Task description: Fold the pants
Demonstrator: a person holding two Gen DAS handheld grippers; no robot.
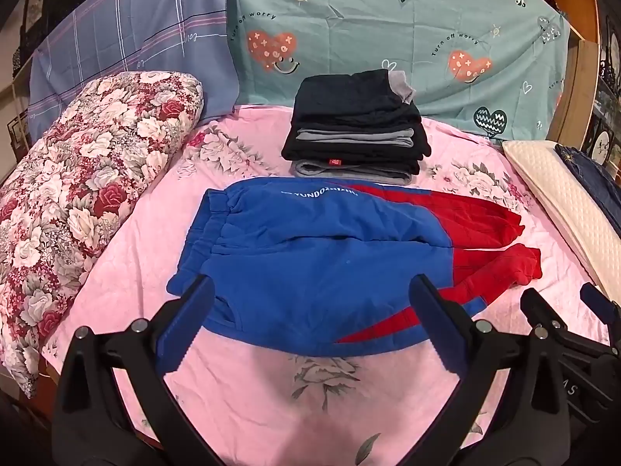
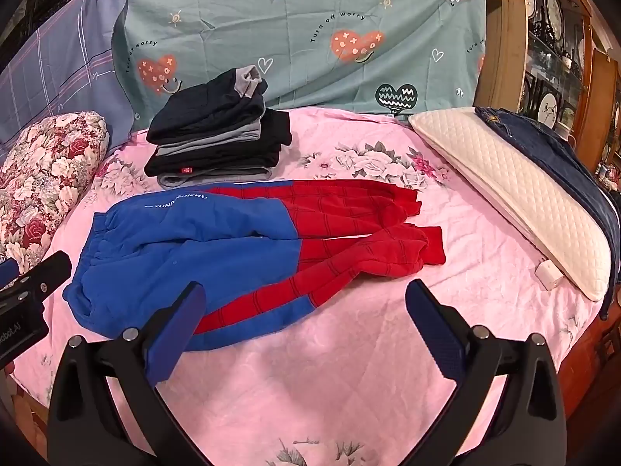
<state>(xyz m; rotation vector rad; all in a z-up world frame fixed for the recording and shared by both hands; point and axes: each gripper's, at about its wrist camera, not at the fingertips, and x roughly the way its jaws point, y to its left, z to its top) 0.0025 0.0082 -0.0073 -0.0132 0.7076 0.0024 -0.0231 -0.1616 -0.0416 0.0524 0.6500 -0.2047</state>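
Blue and red pants [image 1: 310, 264] lie flat on the pink bed cover, blue waist to the left, red legs [image 2: 368, 233] to the right. My left gripper [image 1: 310, 291] hovers open above the near edge of the blue part, nothing between its fingers. My right gripper [image 2: 306, 295] is open too, over the near edge where the red leg meets the pink cover; it shows at the right edge of the left wrist view [image 1: 562, 306]. Neither gripper touches the pants.
A stack of folded black and grey clothes [image 1: 353, 132] sits behind the pants. A floral pillow [image 1: 77, 194] lies at the left. A cream quilted pillow [image 2: 516, 194] with dark denim [image 2: 551, 147] lies at the right. Pink cover [image 2: 349, 369] stretches in front.
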